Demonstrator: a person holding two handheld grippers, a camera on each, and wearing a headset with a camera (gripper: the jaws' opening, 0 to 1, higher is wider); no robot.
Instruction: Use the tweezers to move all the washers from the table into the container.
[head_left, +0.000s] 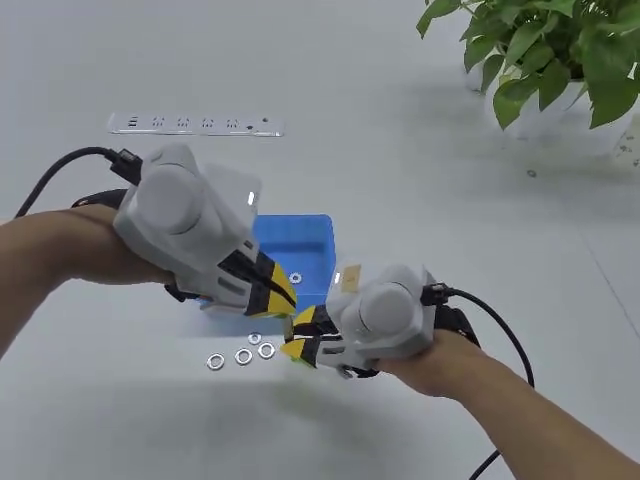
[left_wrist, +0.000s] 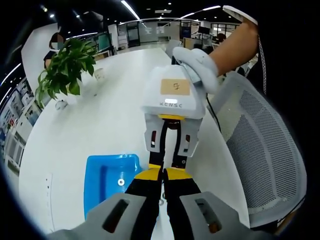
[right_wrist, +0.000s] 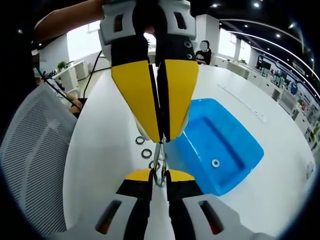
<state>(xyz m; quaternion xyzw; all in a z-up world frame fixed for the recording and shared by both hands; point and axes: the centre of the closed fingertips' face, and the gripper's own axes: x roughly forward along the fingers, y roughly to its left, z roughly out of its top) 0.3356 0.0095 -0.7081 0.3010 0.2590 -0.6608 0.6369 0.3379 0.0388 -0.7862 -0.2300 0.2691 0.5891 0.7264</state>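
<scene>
A blue container (head_left: 300, 240) sits on the white table with one washer (head_left: 295, 278) inside it. Three washers (head_left: 243, 356) lie in a row on the table in front of it, and another (head_left: 255, 339) lies just behind them. My left gripper (head_left: 280, 298) and right gripper (head_left: 298, 338) meet tip to tip above the washers. In the right gripper view, thin metal tweezers (right_wrist: 159, 167) run between the left gripper's yellow jaws (right_wrist: 160, 135) and my right gripper (right_wrist: 160, 176). Both sets of jaws are shut on the tweezers. The container (right_wrist: 225, 140) lies to the right there, with the table washers (right_wrist: 146, 153) beside it.
A white power strip (head_left: 195, 124) lies at the far side of the table. A potted plant (head_left: 550, 50) stands at the back right. Black cables trail from both grippers. A mesh chair (left_wrist: 260, 150) stands beside the table.
</scene>
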